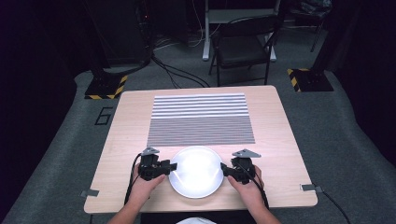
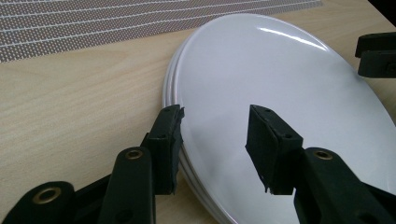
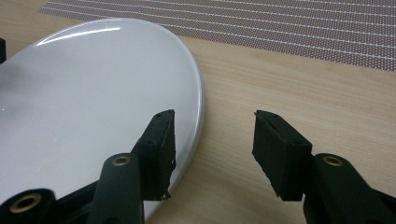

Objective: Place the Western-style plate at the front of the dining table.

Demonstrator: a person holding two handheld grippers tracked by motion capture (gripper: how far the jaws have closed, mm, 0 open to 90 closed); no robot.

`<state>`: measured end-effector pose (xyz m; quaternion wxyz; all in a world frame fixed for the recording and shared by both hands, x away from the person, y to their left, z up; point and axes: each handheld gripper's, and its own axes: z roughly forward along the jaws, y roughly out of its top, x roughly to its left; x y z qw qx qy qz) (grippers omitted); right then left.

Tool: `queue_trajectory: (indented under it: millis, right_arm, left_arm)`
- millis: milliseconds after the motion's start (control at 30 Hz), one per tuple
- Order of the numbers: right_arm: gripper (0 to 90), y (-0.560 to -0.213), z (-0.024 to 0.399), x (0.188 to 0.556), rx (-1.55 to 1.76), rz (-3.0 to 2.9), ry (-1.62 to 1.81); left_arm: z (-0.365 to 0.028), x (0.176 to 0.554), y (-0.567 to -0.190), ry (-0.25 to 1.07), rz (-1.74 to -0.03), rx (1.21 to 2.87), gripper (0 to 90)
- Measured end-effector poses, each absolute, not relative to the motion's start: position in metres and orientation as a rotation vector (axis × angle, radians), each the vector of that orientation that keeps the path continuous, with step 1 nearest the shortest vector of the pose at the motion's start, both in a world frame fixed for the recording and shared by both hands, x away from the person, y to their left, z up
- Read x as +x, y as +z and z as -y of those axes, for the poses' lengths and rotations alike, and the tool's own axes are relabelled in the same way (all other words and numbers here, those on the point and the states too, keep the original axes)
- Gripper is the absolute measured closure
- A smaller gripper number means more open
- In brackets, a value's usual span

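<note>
Claws (image 1: 173, 166) (image 1: 223, 168) astride white plate (image 1: 196, 186) rim

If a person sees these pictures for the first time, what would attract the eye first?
First, the glossy white plate at the table's near edge, between the left gripper and the right gripper; each gripper straddles the rim on its side with open jaws. Next, the striped placemat lying just beyond the plate on the pale wooden table.
</note>
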<state>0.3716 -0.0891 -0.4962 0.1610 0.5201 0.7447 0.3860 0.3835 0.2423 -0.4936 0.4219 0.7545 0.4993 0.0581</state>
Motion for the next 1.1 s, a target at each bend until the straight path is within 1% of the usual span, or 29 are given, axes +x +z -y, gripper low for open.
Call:
queue_trajectory:
  millis: [367,767,833,1100]
  right_arm:
    - [48.2,-0.498,0.087,0.371,1.499,-2.142,1.111]
    - [48.3,-0.507,0.080,0.371,1.547,-2.204,1.125]
    - [48.5,-0.507,0.079,0.371,1.567,-2.212,1.145]
    - [48.1,-0.505,0.079,0.372,1.576,-2.189,1.127]
  left_arm:
    - [-0.240,0.383,-0.496,0.104,-1.234,1.901,54.7]
    - [-0.238,0.383,-0.499,0.093,-1.223,1.891,53.8]
    - [-0.236,0.383,-0.499,0.074,-1.229,1.882,53.5]
    - [-0.230,0.385,-0.503,0.078,-1.246,1.862,53.1]
